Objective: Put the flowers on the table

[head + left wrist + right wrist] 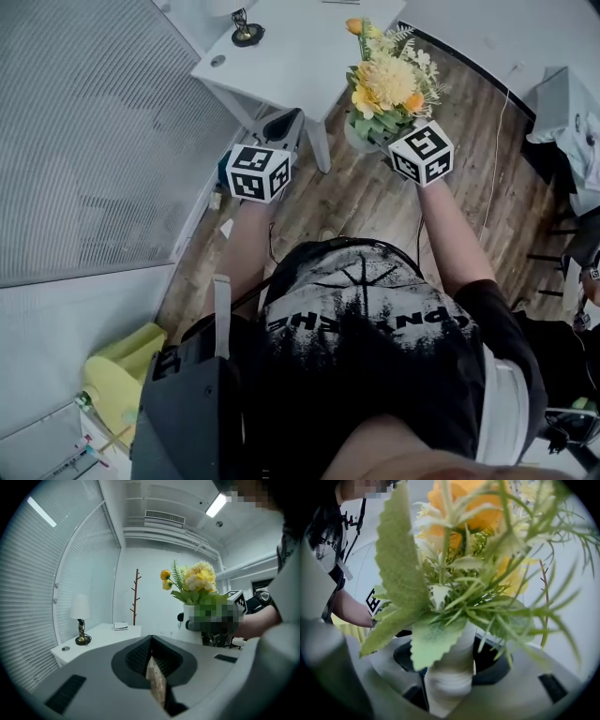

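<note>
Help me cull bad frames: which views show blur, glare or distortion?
Right gripper view: vase and leaves too close, blurred; left gripper view: fisheye bends the blinds, ceiling light glares; head view: mostly sharp, evenly lit.

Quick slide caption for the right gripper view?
Right claw grips a white vase of yellow and orange flowers.

Wooden floor (370,202), white window blinds (94,122), a coat stand (136,597).

Pretty bright and even overall, ceiling strip light (215,506) glaring a bit. Both gripper views are fisheye with dark rounded corners, and the flowers (454,588) up close are soft and blurry.
</note>
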The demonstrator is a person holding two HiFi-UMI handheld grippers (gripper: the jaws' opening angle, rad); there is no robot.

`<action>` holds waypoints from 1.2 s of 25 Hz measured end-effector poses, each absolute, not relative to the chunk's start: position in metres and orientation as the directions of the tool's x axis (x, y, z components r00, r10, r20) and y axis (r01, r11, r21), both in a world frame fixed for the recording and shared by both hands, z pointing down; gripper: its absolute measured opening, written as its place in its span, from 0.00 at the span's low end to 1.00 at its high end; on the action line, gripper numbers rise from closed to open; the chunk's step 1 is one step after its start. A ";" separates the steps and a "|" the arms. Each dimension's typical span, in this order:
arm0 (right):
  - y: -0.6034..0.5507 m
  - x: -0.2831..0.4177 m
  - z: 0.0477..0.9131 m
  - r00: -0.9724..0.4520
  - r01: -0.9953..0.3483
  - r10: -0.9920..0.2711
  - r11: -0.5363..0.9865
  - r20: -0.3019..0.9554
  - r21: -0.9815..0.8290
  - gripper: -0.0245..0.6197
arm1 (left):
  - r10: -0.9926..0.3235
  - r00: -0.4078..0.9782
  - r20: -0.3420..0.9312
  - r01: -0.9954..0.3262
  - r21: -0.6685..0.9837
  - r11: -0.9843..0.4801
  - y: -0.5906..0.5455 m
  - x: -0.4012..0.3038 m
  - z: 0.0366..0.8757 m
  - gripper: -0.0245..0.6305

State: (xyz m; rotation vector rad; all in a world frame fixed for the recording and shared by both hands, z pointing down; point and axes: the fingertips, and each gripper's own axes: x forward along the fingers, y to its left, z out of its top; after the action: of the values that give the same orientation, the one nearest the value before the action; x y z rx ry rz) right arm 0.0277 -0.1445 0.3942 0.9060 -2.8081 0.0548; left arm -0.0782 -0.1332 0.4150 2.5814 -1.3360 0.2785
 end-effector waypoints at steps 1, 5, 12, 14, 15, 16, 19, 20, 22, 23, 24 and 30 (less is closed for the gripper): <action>-0.146 0.027 0.393 -0.795 -0.583 -0.577 0.812 0.187 0.027 0.43 | -0.777 0.570 0.268 -0.819 0.106 -0.564 -0.134 -0.079 0.416 0.05; -0.145 0.025 0.391 -0.789 -0.593 -0.589 0.805 0.175 0.036 0.43 | -0.773 0.576 0.265 -0.814 0.096 -0.573 -0.129 -0.081 0.418 0.05; -0.117 0.027 0.385 -0.791 -0.587 -0.584 0.809 0.180 0.047 0.43 | -0.776 0.574 0.260 -0.817 0.116 -0.565 -0.100 -0.077 0.418 0.06; -0.137 0.025 0.386 -0.785 -0.594 -0.591 0.803 0.185 0.047 0.43 | -0.769 0.582 0.264 -0.811 0.119 -0.573 -0.121 -0.079 0.419 0.06; -0.145 0.025 0.387 -0.784 -0.594 -0.591 0.803 0.189 0.046 0.43 | -0.769 0.582 0.263 -0.811 0.123 -0.571 -0.129 -0.079 0.421 0.06; -0.150 0.025 0.389 -0.785 -0.593 -0.588 0.804 0.194 0.042 0.43 | -0.771 0.578 0.265 -0.814 0.129 -0.566 -0.133 -0.080 0.423 0.06; -0.152 0.025 0.399 -0.791 -0.584 -0.574 0.812 0.211 0.021 0.43 | -0.780 0.561 0.278 -0.827 0.152 -0.541 -0.135 -0.084 0.434 0.05; -0.152 0.025 0.401 -0.791 -0.583 -0.572 0.812 0.214 0.018 0.43 | -0.781 0.558 0.281 -0.829 0.154 -0.537 -0.136 -0.085 0.437 0.05; -0.154 0.025 0.405 -0.791 -0.582 -0.572 0.813 0.217 0.021 0.43 | -0.782 0.555 0.283 -0.831 0.149 -0.536 -0.139 -0.085 0.440 0.06; -0.152 0.025 0.406 -0.791 -0.580 -0.571 0.814 0.219 0.024 0.43 | -0.784 0.552 0.285 -0.833 0.147 -0.533 -0.138 -0.085 0.442 0.06; -0.148 0.026 0.408 -0.794 -0.576 -0.566 0.817 0.221 0.025 0.43 | -0.787 0.547 0.285 -0.837 0.147 -0.528 -0.133 -0.085 0.443 0.06; -0.117 0.031 0.417 -0.830 -0.523 -0.516 0.852 0.212 0.029 0.43 | -0.830 0.484 0.278 -0.875 0.136 -0.465 -0.092 -0.081 0.452 0.06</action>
State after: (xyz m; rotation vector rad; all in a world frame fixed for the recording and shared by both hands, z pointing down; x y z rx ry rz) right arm 0.0309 -0.1173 0.4175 0.8002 -2.8163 0.0445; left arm -0.0805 -0.0920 0.4523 2.4727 -1.4541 0.2517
